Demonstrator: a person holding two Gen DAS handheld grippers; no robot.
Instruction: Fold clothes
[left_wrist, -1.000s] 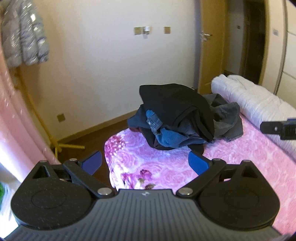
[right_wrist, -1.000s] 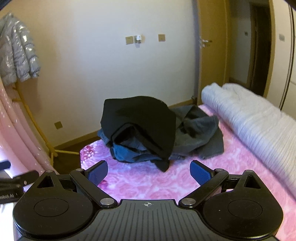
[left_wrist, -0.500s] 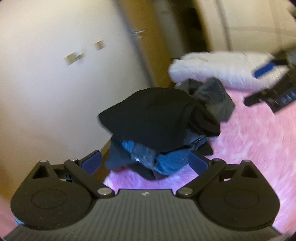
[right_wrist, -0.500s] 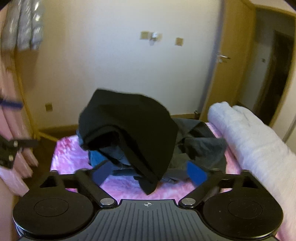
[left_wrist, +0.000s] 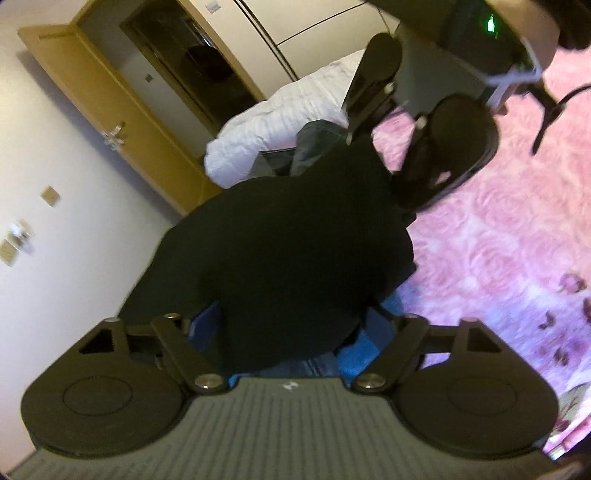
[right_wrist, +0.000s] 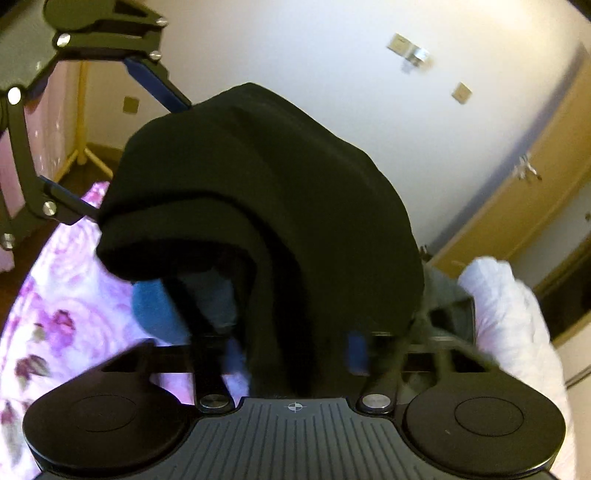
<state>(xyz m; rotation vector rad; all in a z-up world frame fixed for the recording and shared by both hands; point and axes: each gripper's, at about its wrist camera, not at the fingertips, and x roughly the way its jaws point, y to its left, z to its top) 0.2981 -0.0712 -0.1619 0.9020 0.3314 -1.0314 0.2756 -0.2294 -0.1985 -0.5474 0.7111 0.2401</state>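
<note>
A black garment (left_wrist: 280, 251) lies on top of a heap of clothes on the pink flowered bed (left_wrist: 491, 236); it also shows in the right wrist view (right_wrist: 258, 206). Blue denim (right_wrist: 155, 306) and grey clothes lie under it. My left gripper (left_wrist: 291, 325) is open, its fingers either side of the garment's near edge. My right gripper (right_wrist: 291, 354) is open wide with a fold of the black garment between its blurred fingers. Each gripper shows in the other's view, at opposite sides of the heap.
A rolled white duvet (left_wrist: 280, 114) lies behind the heap. A wooden door (left_wrist: 122, 122) and a cream wall stand beyond. The bed's end edge and wooden floor with a yellow rack leg (right_wrist: 83, 147) are at the left.
Both grippers have moved in from well back to the heap. Each now has the black garment between its open fingers. The left gripper has also rolled sideways.
</note>
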